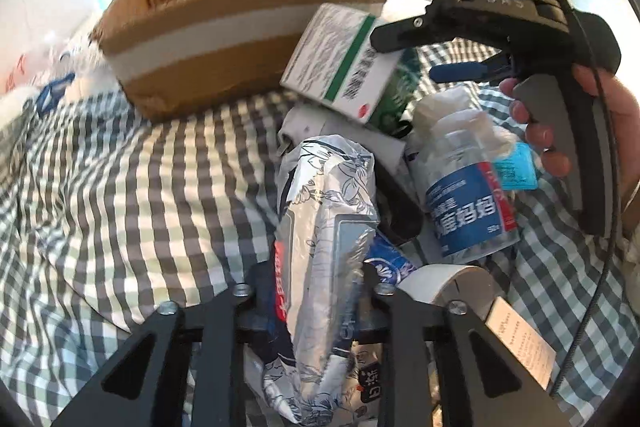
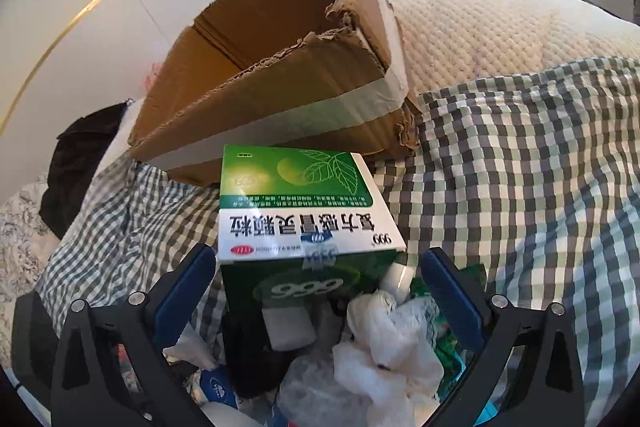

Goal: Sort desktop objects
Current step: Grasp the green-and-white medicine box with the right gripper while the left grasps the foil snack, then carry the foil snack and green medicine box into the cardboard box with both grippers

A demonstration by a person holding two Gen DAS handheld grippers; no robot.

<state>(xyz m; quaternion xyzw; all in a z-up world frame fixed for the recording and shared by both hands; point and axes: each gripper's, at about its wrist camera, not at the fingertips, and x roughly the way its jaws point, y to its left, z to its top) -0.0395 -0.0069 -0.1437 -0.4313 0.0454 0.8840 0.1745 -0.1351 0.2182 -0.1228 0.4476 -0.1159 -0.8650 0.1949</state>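
Desktop objects are seen heaped on a checked cloth (image 1: 120, 187), with a cardboard box (image 1: 240, 27) standing at 12 o'clock of the heap. A silver patterned packet (image 1: 328, 227) is gripped between the fingers of the left gripper (image 1: 316, 291), low in the left wrist view. At 3 o'clock of the packet a clear bottle with a blue label (image 1: 468, 195) is seen lying in the pile. A green-and-white medicine box (image 2: 304, 211) is framed by the right gripper (image 2: 320, 287), whose blue-padded fingers are spread wide to either side of it, apparently apart from it. Crumpled white tissue (image 2: 384, 347) is shown at 5 o'clock of the medicine box.
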